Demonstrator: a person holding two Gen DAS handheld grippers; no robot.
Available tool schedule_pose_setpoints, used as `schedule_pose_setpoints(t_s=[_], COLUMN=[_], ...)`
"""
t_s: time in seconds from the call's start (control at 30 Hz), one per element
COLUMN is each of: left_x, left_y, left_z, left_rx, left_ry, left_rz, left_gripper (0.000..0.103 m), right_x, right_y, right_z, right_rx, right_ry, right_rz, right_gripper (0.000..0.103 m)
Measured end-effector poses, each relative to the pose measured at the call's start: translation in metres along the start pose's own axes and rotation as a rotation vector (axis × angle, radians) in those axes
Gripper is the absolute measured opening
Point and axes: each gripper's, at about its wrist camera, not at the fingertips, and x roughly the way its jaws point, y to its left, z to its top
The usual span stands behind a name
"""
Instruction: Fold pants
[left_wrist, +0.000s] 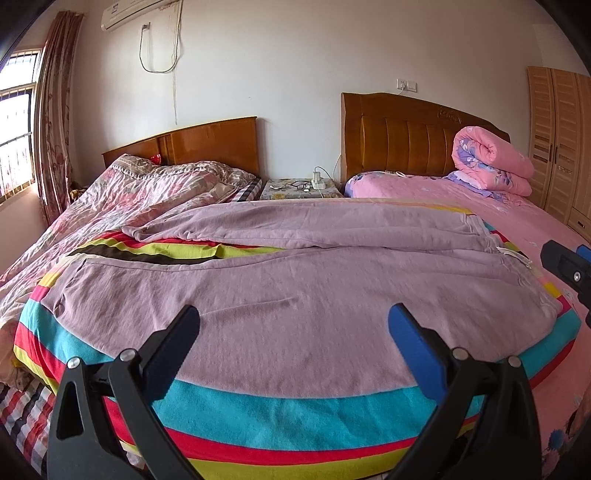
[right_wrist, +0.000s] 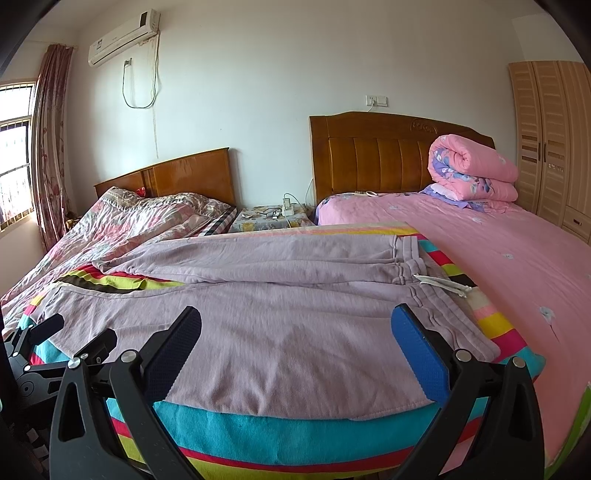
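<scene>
Left wrist view: a bedroom with white walls, two beds with wooden headboards, and a small nightstand (left_wrist: 299, 188) between them. The left bed carries a floral quilt (left_wrist: 122, 199); the right bed has a pink sheet (left_wrist: 517, 218) and a rolled pink duvet (left_wrist: 493, 162) against its headboard. A wall air conditioner (left_wrist: 133, 11) sits at top left, a curtain (left_wrist: 55, 110) hangs beside the window, and a wardrobe (left_wrist: 561, 140) stands at far right. A striped blanket (left_wrist: 295, 410) spans the foreground. The lilac pants (left_wrist: 295, 295) lie spread flat on this blanket, waistband to the right, legs running left, the far leg rumpled. The left hand-held gripper (left_wrist: 293, 328) hovers just above the near pant leg with its jaws spread wide, grasping nothing. Part of the right hand-held gripper (left_wrist: 570, 269) shows at the right edge, near the waistband.

Right wrist view: the same room. The pants (right_wrist: 295, 332) cover the striped blanket (right_wrist: 295, 435), with the waistband (right_wrist: 424, 280) at right and a white label (right_wrist: 443, 284) lying at it. The right hand-held gripper (right_wrist: 295, 332) is released, jaws wide apart above the near edge of the pants, holding nothing. The left hand-held gripper (right_wrist: 74, 332) is visible at lower left, over the leg end of the pants, also spread apart.
</scene>
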Motion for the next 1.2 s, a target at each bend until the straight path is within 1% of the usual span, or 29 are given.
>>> schedule_pose_setpoints(t_s=[0.1,0.23,0.5,0.67,0.87,1.07,1.2], left_x=[0.003,0.007,0.004,0.005,0.005,0.009,0.019], left_y=[-0.002,0.001,0.007,0.005,0.000,-0.005,-0.012], left_z=[0.004,0.012,0.026,0.036,0.040,0.041,0.046], left_rx=[0.029,0.030,0.017,0.020,0.023,0.033,0.052], left_ry=[-0.008,-0.010,-0.066,-0.091,-0.100,-0.090,-0.089], left_rz=[0.016,0.026,0.049,0.045,0.033,0.015,-0.008], left_gripper=[0.102,0.102,0.102,0.102,0.102,0.102,0.102], right_x=[0.000,-0.001,-0.001,-0.001,-0.001,0.001,0.010], right_y=[0.000,0.001,0.000,0.000,0.000,0.000,-0.001], right_z=[-0.001,-0.003,-0.004,-0.004,-0.004,-0.003,-0.003], right_rx=[0.002,-0.002,0.001,-0.001,-0.001,-0.003,-0.022], right_ry=[0.003,0.004,0.007,0.006,0.005,0.011,0.028], right_rz=[0.002,0.005,0.006,0.005,0.004,0.006,0.004], right_gripper=[0.099,0.099,0.099,0.099,0.099,0.099,0.099])
